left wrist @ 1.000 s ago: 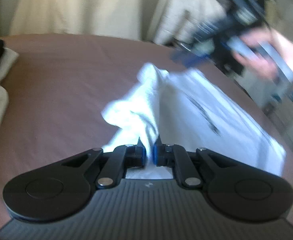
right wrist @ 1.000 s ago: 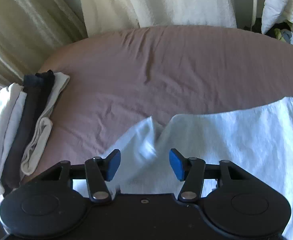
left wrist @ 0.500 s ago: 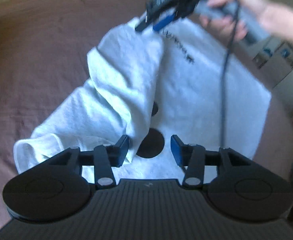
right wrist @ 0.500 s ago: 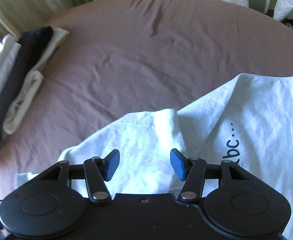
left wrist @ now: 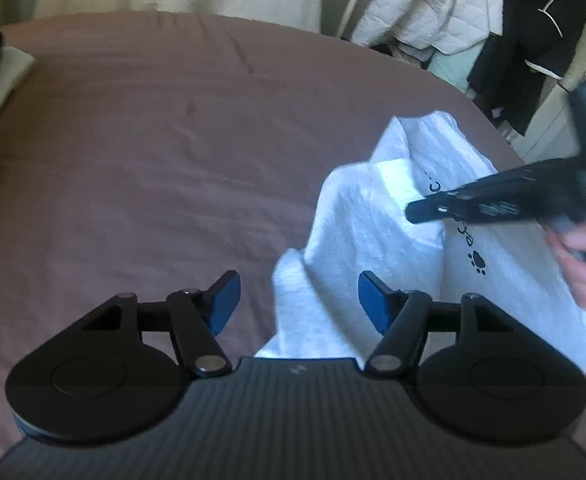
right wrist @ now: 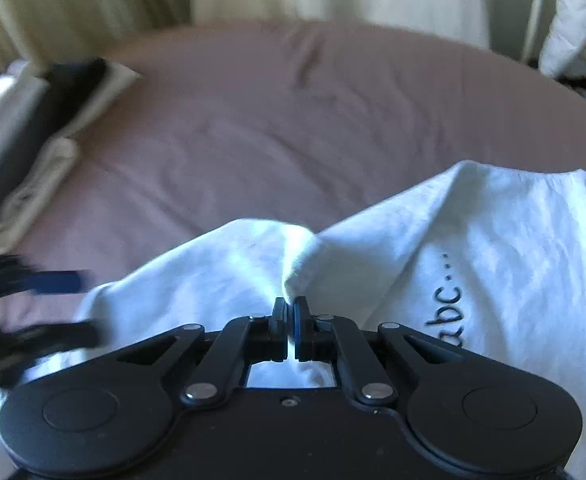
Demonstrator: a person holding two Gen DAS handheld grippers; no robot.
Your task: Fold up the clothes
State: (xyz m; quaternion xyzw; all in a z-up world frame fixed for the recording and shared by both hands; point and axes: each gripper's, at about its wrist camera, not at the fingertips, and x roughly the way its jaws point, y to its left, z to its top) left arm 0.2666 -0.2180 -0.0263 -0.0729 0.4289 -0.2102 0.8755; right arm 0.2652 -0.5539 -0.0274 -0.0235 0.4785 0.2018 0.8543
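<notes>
Shirt [right wrist: 513, 248], one white piece printed "abc…" with a paw mark, lies rumpled at the near right of the bed [left wrist: 153, 140], whose mauve sheet runs bare and wide to its far rounded edge, leaving us ample room. At the left edge we count one stack [right wrist: 33, 128] of folded clothes, pale with one dark layer. Our right gripper [right wrist: 291, 308] has just clenched onto a raised fold of the shirt, and our left gripper [left wrist: 295, 300], jaws just spreading, stands released with cloth loose between its fingers.
</notes>
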